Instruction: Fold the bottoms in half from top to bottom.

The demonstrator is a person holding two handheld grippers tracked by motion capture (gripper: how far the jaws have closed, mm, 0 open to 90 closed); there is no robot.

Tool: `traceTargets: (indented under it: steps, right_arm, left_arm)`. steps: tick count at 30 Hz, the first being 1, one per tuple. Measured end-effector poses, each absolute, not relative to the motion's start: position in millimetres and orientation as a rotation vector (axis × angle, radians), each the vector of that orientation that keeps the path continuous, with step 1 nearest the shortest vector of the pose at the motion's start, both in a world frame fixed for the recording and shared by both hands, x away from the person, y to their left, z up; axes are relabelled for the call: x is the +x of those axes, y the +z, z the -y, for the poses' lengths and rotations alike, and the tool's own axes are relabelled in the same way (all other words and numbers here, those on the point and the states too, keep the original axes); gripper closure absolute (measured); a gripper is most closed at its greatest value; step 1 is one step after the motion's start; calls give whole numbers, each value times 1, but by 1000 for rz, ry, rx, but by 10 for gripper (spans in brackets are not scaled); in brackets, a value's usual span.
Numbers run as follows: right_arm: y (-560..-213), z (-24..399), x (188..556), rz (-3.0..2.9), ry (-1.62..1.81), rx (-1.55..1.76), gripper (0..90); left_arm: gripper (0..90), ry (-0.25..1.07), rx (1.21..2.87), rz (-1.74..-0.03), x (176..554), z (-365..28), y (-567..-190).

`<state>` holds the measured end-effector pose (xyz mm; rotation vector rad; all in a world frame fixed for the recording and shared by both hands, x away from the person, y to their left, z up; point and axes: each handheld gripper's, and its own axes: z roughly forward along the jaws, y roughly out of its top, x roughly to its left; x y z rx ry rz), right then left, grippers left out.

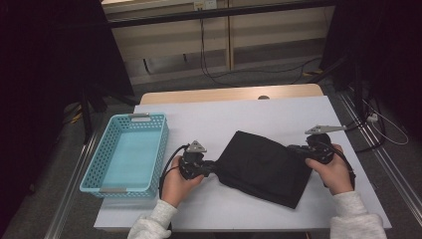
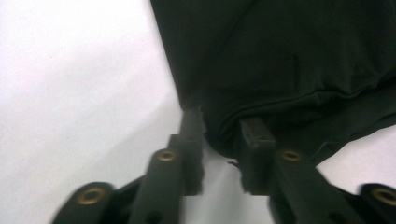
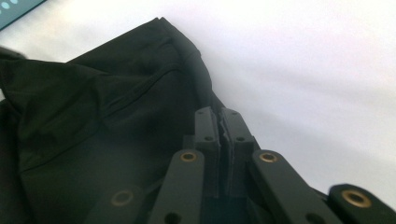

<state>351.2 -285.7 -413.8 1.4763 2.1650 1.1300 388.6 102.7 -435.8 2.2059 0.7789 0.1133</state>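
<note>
High view: one black cloth (image 1: 261,167), one basket (image 1: 127,152); left gripper (image 1: 211,168) parted, right gripper (image 1: 294,149) clamped on cloth.

Matt black cloth (image 1: 261,167), perforated turquoise plastic basket (image 1: 124,186), smooth white tabletop (image 1: 209,122) with wooden edge.

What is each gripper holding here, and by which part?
Right gripper pinches the black cloth at its right edge. Left gripper stands open around the cloth's left corner, holding nothing.
</note>
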Motion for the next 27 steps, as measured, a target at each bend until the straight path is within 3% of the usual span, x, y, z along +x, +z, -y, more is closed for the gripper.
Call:
traceTargets:
  steps: [4,9,14,27]
  right_arm:
    - [-414,295,345,-2183,1105,1492,867]
    - [-424,302,344,-2202,1049,1527,867]
    - [-428,307,343,-2217,1003,1530,866]
    - [-436,305,345,-2260,899,1481,863]
  left_arm:
    - [370,83,2147,-803,390,-103,-429]
    - [274,69,2116,-813,390,-101,-426]
    - [232,50,2104,-828,392,-104,-421]
    - [248,129,2087,-937,406,-102,-425]
